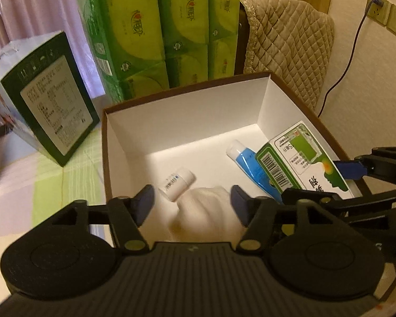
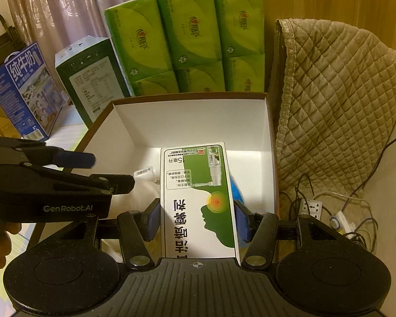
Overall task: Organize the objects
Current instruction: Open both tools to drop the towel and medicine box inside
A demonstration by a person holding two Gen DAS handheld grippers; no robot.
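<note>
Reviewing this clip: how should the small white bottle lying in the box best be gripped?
Come from above with the open left gripper and close across the small white bottle at mid-body. It lies on its side on the box floor, beside the white cloth, with its round sides exposed.

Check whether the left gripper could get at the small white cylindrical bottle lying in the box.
Probably yes: the left gripper is open just above the small white cylindrical bottle, with only a white cloth bundle beside it.

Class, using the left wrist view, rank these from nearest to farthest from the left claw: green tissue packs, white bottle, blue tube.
1. White bottle: in the box, just beyond the left claw.
2. Blue tube: in the box, farther right.
3. Green tissue packs: behind the box.
</note>
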